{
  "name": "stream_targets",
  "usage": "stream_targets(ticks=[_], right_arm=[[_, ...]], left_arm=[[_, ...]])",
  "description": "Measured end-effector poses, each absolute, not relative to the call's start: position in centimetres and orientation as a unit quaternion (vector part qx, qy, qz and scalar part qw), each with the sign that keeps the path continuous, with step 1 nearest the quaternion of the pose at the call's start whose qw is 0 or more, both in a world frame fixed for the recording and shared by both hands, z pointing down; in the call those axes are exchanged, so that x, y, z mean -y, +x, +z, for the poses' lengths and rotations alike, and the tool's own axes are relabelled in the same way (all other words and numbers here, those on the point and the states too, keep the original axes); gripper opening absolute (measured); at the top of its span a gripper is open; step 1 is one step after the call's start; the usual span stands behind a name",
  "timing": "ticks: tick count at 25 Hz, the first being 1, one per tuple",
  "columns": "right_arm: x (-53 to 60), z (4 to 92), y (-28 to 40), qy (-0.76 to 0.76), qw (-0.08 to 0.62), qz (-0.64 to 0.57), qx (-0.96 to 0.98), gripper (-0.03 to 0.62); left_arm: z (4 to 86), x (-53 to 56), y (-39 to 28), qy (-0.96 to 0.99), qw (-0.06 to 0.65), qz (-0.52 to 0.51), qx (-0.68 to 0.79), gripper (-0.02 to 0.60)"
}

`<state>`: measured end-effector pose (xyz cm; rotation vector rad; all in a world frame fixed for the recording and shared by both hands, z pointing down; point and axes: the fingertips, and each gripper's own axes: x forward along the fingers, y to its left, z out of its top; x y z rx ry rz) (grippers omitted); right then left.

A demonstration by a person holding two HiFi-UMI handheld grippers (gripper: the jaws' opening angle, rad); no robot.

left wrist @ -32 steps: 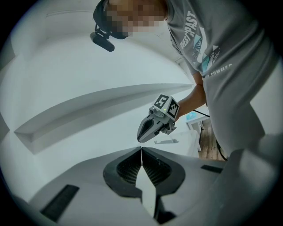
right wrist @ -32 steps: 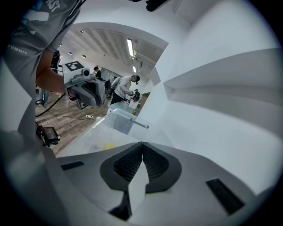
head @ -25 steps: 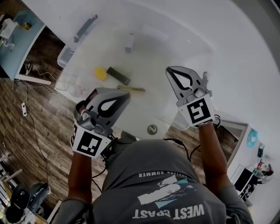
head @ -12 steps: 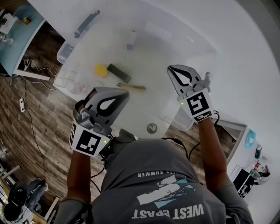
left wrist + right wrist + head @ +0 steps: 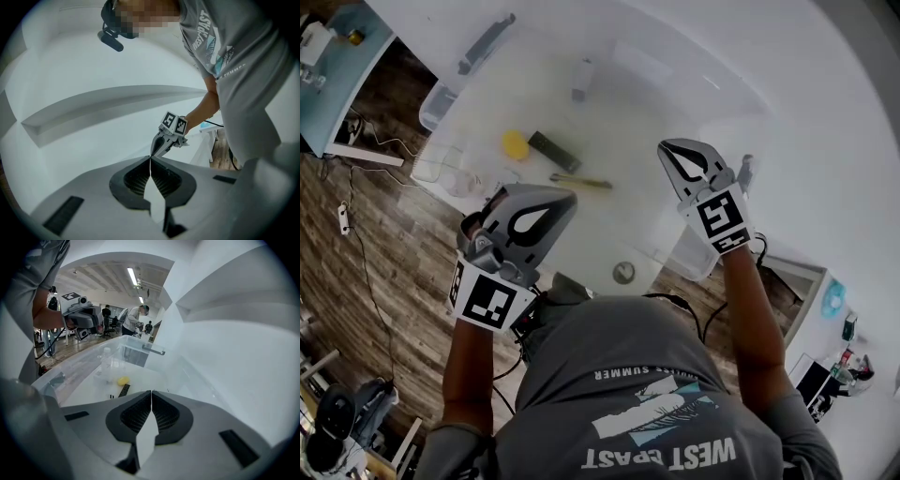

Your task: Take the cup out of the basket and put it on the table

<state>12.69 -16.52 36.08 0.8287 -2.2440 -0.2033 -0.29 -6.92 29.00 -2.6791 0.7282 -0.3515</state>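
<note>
The clear cup [image 5: 465,180] stands at the near left end of a clear plastic basket [image 5: 439,101] on the white table [image 5: 825,122]. In the right gripper view the cup [image 5: 107,363] is upright near the basket's far wall. My left gripper [image 5: 570,198] hovers shut over the basket's near side, to the right of the cup, with nothing in it. My right gripper [image 5: 663,147] is shut and empty over the basket's right part, pointing down into it. Each gripper view shows its own jaws pressed together: the left gripper [image 5: 150,159] and the right gripper [image 5: 151,392].
In the basket lie a yellow lump [image 5: 515,143], a black bar [image 5: 554,152], a thin stick [image 5: 579,181] and a small white piece [image 5: 581,79]. A round metal disc [image 5: 623,273] sits at the table's near edge. Wooden floor [image 5: 384,272] lies to the left.
My right gripper has sunk a little toward the basket. The left gripper has stayed nearly where it was. Both stay shut.
</note>
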Motion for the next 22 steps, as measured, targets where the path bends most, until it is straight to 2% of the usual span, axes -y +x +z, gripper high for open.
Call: stream_targets(ticks=[22], right_arm=[[16.8,39.7,12.2,0.296,0.394,-0.041,0.869,0.012]], left_arm=[[30.8,7.4,0.0,-0.948,0.148,-0.128,-0.25,0.015]])
